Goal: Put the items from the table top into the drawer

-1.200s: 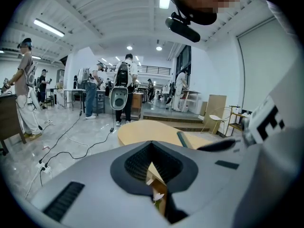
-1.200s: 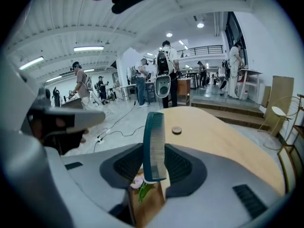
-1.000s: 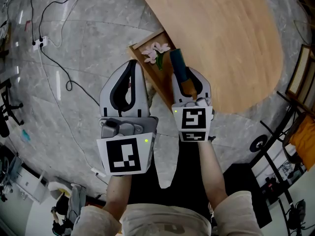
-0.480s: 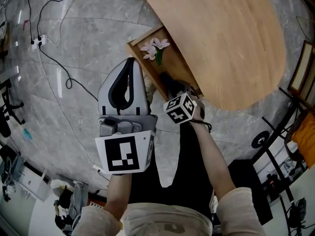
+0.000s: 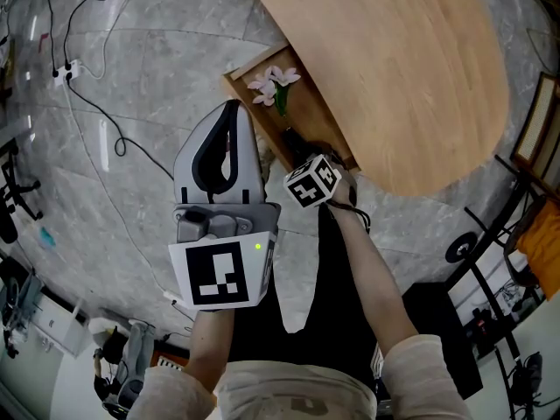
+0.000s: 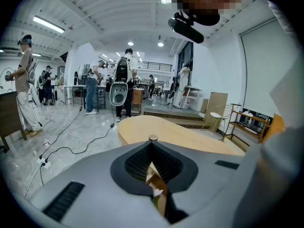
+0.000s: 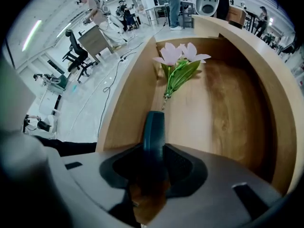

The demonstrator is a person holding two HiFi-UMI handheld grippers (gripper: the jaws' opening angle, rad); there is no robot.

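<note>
An open wooden drawer (image 5: 238,82) juts out from under the light wooden table top (image 5: 394,59). A pink flower (image 5: 276,86) with a green stem lies at its far end. My right gripper (image 5: 297,147) points steeply down into the drawer, its marker cube on top. It is shut on a dark teal comb (image 7: 154,127), whose tip hangs just above the drawer floor (image 7: 213,103), short of the flower (image 7: 178,61). My left gripper (image 5: 233,105) stays to the left of the drawer, over the floor. Its jaws are shut and empty in the left gripper view (image 6: 152,141).
Black cables and a power strip (image 5: 66,73) lie on the grey marble floor left of the drawer. A shelf and a black stand (image 5: 525,147) are at the right. Past the table (image 6: 161,129), people (image 6: 122,80) and desks fill the hall.
My right gripper has tipped from nearly level to steeply down and sunk into the drawer with the comb. The left gripper has stayed where it was.
</note>
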